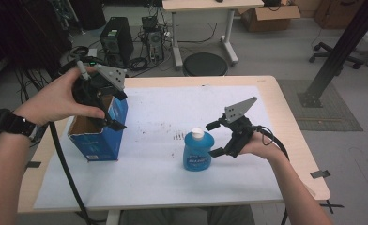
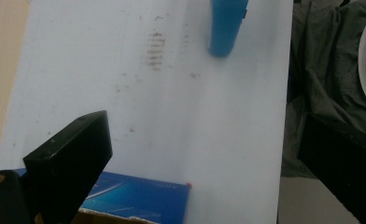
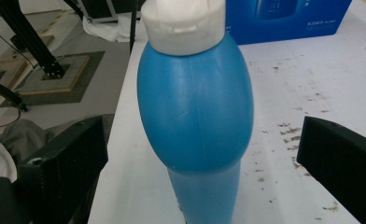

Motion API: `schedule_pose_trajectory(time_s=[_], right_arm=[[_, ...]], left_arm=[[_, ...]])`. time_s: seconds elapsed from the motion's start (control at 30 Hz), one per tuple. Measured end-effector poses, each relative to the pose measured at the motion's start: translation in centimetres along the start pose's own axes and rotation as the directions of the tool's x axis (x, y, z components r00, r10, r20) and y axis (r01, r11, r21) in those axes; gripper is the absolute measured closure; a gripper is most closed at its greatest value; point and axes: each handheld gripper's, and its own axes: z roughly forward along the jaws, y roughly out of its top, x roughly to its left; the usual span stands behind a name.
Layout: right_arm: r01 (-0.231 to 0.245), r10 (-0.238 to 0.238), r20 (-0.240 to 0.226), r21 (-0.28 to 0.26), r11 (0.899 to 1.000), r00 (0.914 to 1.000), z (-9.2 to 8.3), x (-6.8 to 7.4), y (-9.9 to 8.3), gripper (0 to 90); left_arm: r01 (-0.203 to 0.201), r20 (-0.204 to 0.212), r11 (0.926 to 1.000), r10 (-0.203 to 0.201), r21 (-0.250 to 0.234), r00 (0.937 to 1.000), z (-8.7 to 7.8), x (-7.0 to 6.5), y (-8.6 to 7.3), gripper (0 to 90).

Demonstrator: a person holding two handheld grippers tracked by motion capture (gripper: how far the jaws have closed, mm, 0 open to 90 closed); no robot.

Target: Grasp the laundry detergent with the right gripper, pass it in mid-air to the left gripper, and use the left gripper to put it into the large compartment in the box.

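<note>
**Bottle lined up between open jaws, box held at the left**

The blue bottle (image 1: 197, 151) stood upright on the white sheet (image 1: 163, 183) near the middle of the table (image 1: 285, 117), well apart from the blue box (image 1: 99, 132) at the left. The body was opaque blue plastic, bulging wide at the shoulder and narrower toward the base, with a white flip cap (image 1: 198, 133) and a printed label on the front. A mould seam ran down the side in the right gripper view.

The right gripper (image 1: 215, 138) sat just beside the bottle on its right, jaws spread wide with the bottle between them and neither jaw touching it. The left gripper (image 1: 116, 108) was at the open top of the box; its jaws stood apart, the near one over the box's rim. I couldn't tell whether it touched the cardboard.

Risks, as I judged them:
- The rounded, smooth shoulder could let the bottle squirt up or down if the jaws closed on the bulge.
- It looked tall for its narrow base, so one jaw landing first could tip it.
- The cap looked like a snap lid, so a squeeze on a soft body might pop it.
- The box was open and light-looking cardboard, so a nudge from the left gripper could slide it.

Dark specks (image 1: 177, 136) marked the sheet near the bottle.
</note>
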Motion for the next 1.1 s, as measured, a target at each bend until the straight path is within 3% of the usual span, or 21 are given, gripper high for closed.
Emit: schedule_pose_trajectory(time_s=[0.8,1.1], right_arm=[[-0.029,0.028,-0.027,-0.027,0.999,0.9992,4.1,-0.2,-1.9,3.8],[-0.023,0.022,-0.018,-0.055,0.998,0.9996,4.5,-0.2,-2.6,11.8]], left_arm=[[-0.002,0.005,1.0000,0.002,0.000,1.0000,0.2,-0.1,0.1,4.2],[-0.006,0.009,1.0000,0.006,0.001,0.9999,0.4,0.0,0.2,4.2]])
